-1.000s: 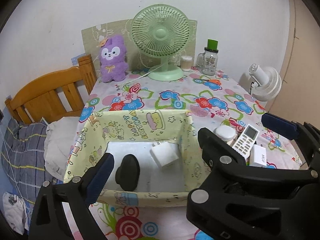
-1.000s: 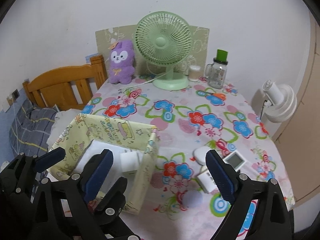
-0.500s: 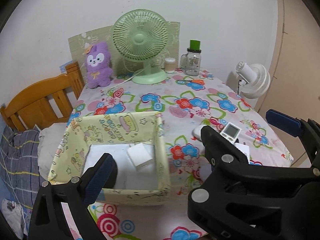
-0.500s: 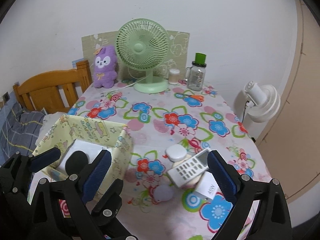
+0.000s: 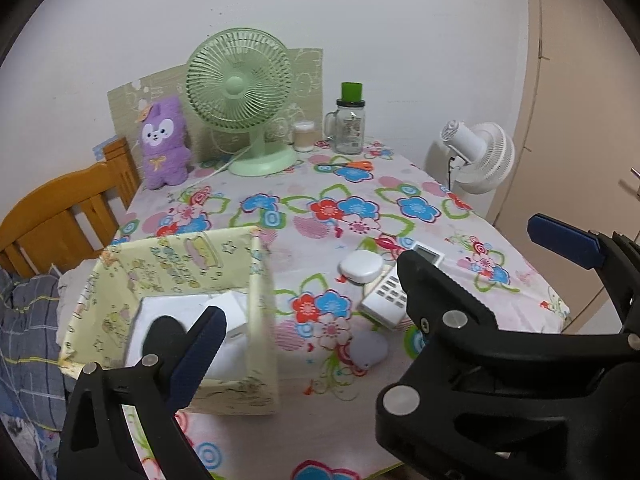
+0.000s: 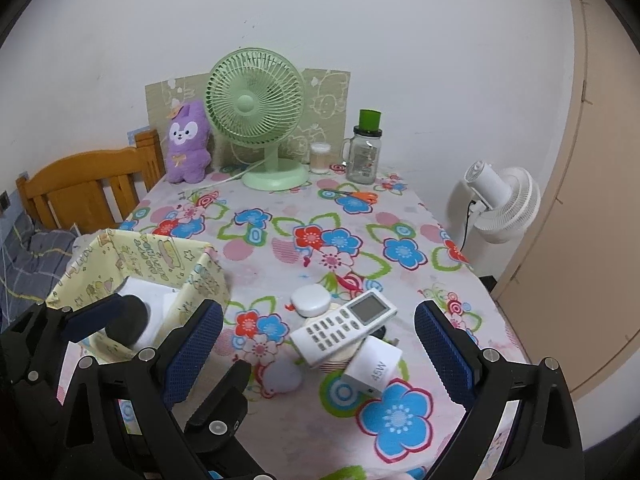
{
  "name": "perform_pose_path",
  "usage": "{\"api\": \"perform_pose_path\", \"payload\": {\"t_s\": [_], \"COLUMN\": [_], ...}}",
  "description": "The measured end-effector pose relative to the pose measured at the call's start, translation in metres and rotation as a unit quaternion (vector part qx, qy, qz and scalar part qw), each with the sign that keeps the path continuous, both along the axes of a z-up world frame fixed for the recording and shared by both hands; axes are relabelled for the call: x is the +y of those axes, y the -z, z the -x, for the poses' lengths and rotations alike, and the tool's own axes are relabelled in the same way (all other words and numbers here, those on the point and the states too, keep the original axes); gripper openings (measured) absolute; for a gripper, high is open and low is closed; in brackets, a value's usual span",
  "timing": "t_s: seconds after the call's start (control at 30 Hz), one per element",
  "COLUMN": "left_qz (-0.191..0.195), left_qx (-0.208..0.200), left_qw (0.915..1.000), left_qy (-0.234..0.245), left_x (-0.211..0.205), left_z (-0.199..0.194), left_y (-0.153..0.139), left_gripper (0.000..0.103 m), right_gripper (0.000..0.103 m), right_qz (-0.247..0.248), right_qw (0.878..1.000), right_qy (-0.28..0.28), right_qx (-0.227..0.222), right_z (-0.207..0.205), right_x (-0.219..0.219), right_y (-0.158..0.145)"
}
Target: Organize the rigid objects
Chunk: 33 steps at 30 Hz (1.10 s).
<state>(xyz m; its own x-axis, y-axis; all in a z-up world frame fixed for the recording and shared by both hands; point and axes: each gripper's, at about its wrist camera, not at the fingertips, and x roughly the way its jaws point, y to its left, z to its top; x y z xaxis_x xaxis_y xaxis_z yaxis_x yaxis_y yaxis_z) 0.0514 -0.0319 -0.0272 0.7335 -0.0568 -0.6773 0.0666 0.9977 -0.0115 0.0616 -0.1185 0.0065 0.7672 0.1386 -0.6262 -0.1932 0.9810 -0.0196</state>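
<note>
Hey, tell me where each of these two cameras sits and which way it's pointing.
Left wrist: on the left claw, above the table's near edge, facing the green fan; both its fingers and the right claw's arm show.
Right wrist: on the right claw, aimed over the remote; its fingers and the left claw show.
Shared: fan, yellow box, remote.

The fabric box (image 6: 160, 264) sits lower left on the table (image 6: 280, 240); the remote (image 6: 344, 326), round case (image 6: 311, 300) and charger (image 6: 374, 366) cluster lower centre; the fan (image 6: 256, 116) stands upper centre.
</note>
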Motion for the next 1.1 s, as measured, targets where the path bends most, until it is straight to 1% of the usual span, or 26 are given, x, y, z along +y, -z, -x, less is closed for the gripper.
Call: {"api": "perform_pose_path", "payload": {"t_s": [0.07,0.17,0.43,0.63,0.73,0.93,1.03,1.1], "left_qz": [0.006,0.013,0.019,0.027,0.01,-0.015,-0.009,0.002], "left_qx": [0.003,0.005,0.021,0.036,0.021,0.014,0.015,0.029], "left_qw": [1.0,0.9999,0.9995,0.9987,0.9997,0.9997,0.9997,0.9991], "left_qy": [0.006,0.01,0.016,0.022,0.013,0.012,0.02,0.031], "left_x": [-0.004,-0.01,-0.023,-0.03,-0.035,-0.045,-0.049,-0.053], "left_z": [-0.002,-0.005,-0.016,-0.026,-0.027,-0.029,-0.027,-0.029], "left_y": [0.004,0.01,0.033,0.047,0.049,0.054,0.056,0.061], "left_gripper": [0.1,0.1,0.1,0.1,0.1,0.1,0.1,0.1], "right_gripper": [0.098,0.098,0.098,0.098,0.096,0.095,0.094,0.094], "right_qz": [0.005,-0.002,-0.007,-0.023,-0.022,-0.032,-0.033,-0.029], "right_qw": [1.0,1.0,1.0,0.999,0.999,0.998,0.997,0.997], "right_qy": [0.002,0.002,0.006,0.012,0.017,0.031,0.038,0.038], "right_qx": [-0.002,-0.002,0.018,0.035,0.035,0.047,0.054,0.056], "right_z": [0.0,0.0,-0.008,-0.017,-0.022,-0.03,-0.033,-0.034], "right_x": [-0.005,-0.014,-0.031,-0.045,-0.051,-0.062,-0.068,-0.069], "right_y": [0.003,0.009,0.032,0.049,0.055,0.069,0.074,0.078]}}
